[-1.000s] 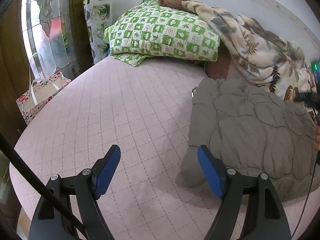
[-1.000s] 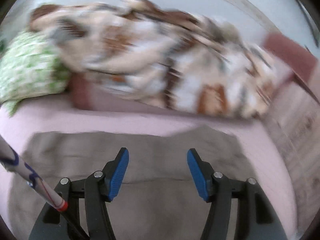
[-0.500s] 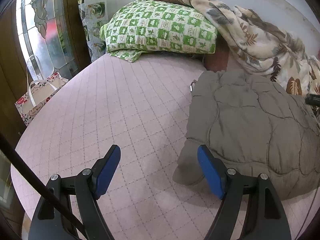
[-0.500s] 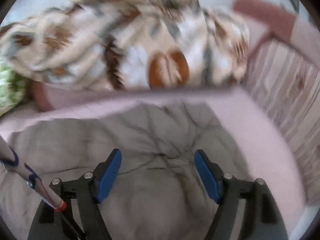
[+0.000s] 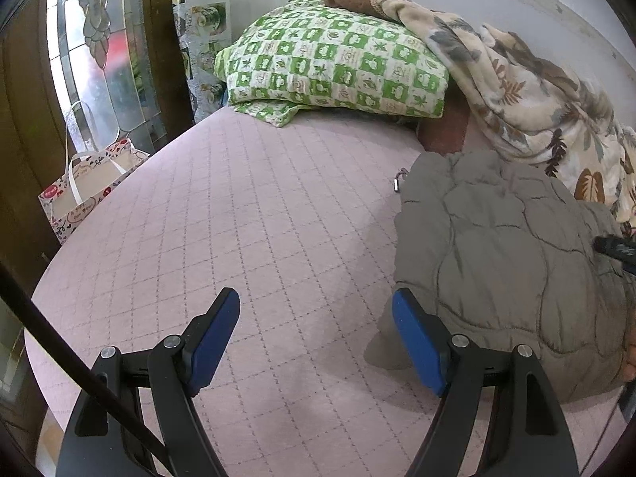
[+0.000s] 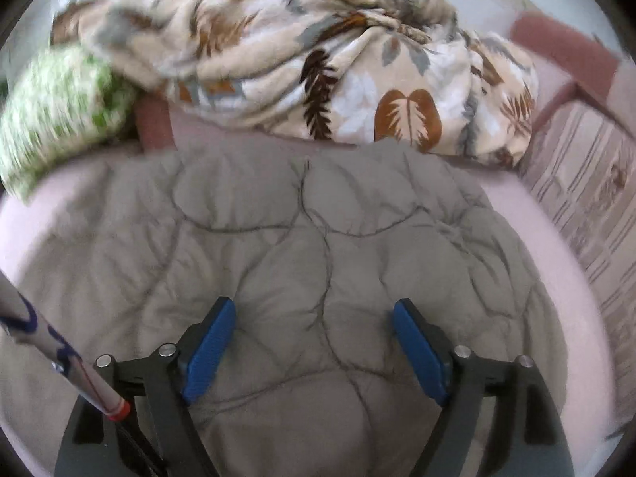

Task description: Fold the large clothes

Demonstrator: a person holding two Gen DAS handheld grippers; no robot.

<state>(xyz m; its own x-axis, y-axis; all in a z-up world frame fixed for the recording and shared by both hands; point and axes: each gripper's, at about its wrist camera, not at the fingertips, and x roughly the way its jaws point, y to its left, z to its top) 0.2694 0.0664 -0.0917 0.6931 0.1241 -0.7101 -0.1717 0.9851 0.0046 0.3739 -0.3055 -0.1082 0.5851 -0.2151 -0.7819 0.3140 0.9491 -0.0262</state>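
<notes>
Grey quilted jacket (image 6: 318, 262) — folded flat | long axis toward blanket (image 6: 318, 79)

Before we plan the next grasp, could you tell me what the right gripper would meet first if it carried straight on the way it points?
Probably the grey quilted jacket: the right gripper stands open right above its padded surface.

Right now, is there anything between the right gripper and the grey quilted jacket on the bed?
Nothing visible. The right gripper, jaws just opened wide, hangs directly over the grey quilted jacket with only open space between them. The leaf-print blanket and the green checked pillow lie beyond the jacket, not in the way.
</notes>
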